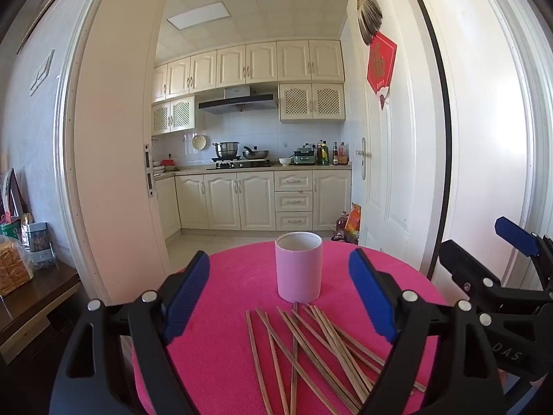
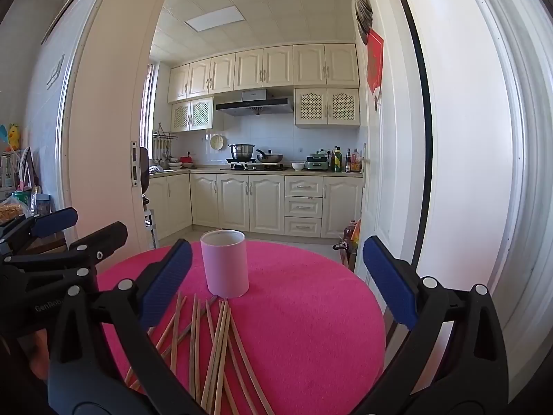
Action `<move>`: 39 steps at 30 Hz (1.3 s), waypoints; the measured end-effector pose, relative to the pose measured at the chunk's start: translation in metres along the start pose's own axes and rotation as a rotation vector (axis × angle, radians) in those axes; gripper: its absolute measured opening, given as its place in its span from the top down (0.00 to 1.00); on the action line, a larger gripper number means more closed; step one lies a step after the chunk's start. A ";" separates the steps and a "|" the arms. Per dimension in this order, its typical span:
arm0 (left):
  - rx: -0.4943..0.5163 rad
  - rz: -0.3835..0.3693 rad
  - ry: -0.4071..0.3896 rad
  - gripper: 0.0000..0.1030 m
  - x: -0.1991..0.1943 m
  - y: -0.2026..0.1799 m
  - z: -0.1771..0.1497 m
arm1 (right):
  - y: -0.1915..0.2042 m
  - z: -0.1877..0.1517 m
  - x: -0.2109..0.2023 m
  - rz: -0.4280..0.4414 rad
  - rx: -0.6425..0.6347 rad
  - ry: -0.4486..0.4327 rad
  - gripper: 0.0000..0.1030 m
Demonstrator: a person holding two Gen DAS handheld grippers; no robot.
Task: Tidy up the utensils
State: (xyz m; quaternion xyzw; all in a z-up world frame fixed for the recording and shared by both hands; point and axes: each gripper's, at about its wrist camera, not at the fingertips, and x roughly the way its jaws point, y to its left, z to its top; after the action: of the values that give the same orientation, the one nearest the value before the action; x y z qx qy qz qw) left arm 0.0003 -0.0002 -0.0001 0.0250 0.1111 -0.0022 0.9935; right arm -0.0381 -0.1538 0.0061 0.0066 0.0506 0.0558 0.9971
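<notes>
Both tongs, left tongs [image 1: 280,301] and right tongs [image 2: 276,283], spread wide, empty. Pink cup [image 1: 299,266] at 12 o'clock on the pink desk [image 1: 228,311], chopsticks [image 1: 311,346] scattered just before it.

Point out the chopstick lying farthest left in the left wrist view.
The lone chopstick at the left edge of the pile, running from near the cup toward the camera; it crosses none, while the others overlap.

"GenRob" on left tongs [image 2: 52,242]; "DAS" on right tongs [image 1: 518,263].
</notes>
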 end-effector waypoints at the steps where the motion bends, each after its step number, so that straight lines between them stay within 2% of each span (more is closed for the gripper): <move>1: -0.001 0.000 0.002 0.21 0.000 0.000 0.000 | 0.000 0.000 0.000 0.000 0.001 0.001 0.06; 27: 0.003 -0.001 -0.022 0.21 -0.020 -0.005 0.008 | -0.001 0.006 -0.013 -0.007 0.000 0.002 0.06; 39: 0.010 -0.001 -0.027 0.21 -0.018 -0.007 0.009 | -0.005 0.007 -0.012 -0.015 0.005 0.003 0.06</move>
State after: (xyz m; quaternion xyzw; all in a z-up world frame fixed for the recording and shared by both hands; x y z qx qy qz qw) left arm -0.0151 -0.0079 0.0122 0.0301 0.0979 -0.0039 0.9947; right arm -0.0485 -0.1599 0.0137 0.0086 0.0521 0.0480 0.9975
